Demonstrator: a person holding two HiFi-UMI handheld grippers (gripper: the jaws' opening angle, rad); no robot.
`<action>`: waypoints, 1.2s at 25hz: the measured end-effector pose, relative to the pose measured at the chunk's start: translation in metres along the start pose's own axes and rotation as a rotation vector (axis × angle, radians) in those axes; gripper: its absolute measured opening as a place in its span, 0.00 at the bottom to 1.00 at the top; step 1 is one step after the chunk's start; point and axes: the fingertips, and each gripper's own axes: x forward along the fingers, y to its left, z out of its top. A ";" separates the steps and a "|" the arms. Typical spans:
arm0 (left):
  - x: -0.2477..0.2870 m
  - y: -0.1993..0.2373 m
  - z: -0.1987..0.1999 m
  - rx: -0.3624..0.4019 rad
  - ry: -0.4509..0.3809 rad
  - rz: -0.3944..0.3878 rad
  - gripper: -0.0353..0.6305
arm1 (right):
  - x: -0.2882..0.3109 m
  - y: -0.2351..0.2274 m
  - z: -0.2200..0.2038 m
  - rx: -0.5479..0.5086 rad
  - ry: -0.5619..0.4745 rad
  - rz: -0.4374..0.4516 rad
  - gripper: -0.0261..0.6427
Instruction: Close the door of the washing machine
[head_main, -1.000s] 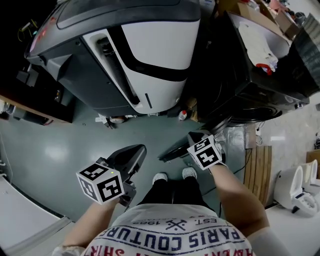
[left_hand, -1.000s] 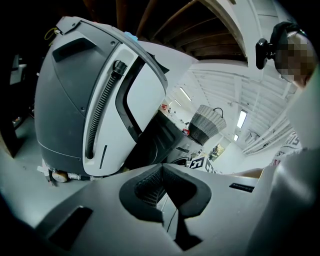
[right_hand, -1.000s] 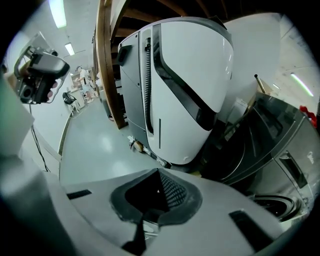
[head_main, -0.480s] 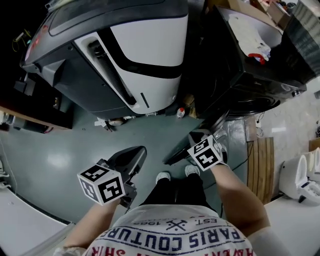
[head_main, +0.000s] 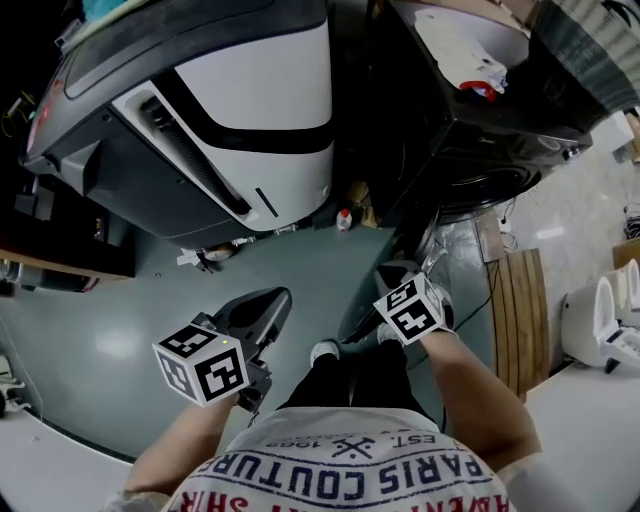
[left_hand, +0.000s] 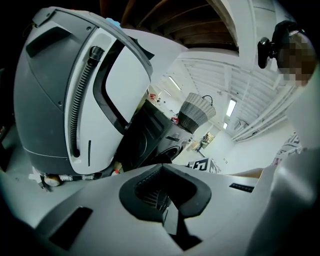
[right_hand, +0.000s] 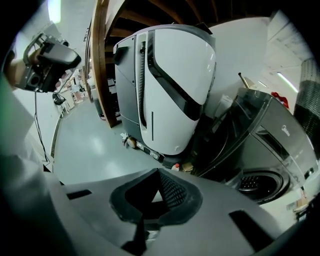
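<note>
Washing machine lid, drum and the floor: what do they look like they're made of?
Lid: seemingly tinted see-through plastic or glass in a grey frame, since dim shapes show through the glossy panel.
Drum: probably metal, dark with a dull sheen and rows of small holes.
Floor: smooth grey-green coating, perhaps painted concrete. It is glossy and mirrors a bright patch of light.

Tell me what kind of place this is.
Probably a laundry or utility area in a workshop-like hall. A top-loading washing machine stands with its lid up, a woven basket is close by, and a big grey-and-white machine stands beside it.
</note>
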 end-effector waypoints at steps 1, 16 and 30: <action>0.002 -0.002 0.000 0.004 0.006 -0.004 0.09 | -0.002 -0.002 -0.004 0.024 -0.002 -0.003 0.07; 0.052 -0.048 0.001 0.061 0.076 -0.060 0.09 | -0.041 -0.045 -0.058 0.227 -0.026 -0.038 0.07; 0.116 -0.108 -0.004 0.091 0.127 -0.090 0.09 | -0.074 -0.104 -0.105 0.298 -0.087 -0.074 0.07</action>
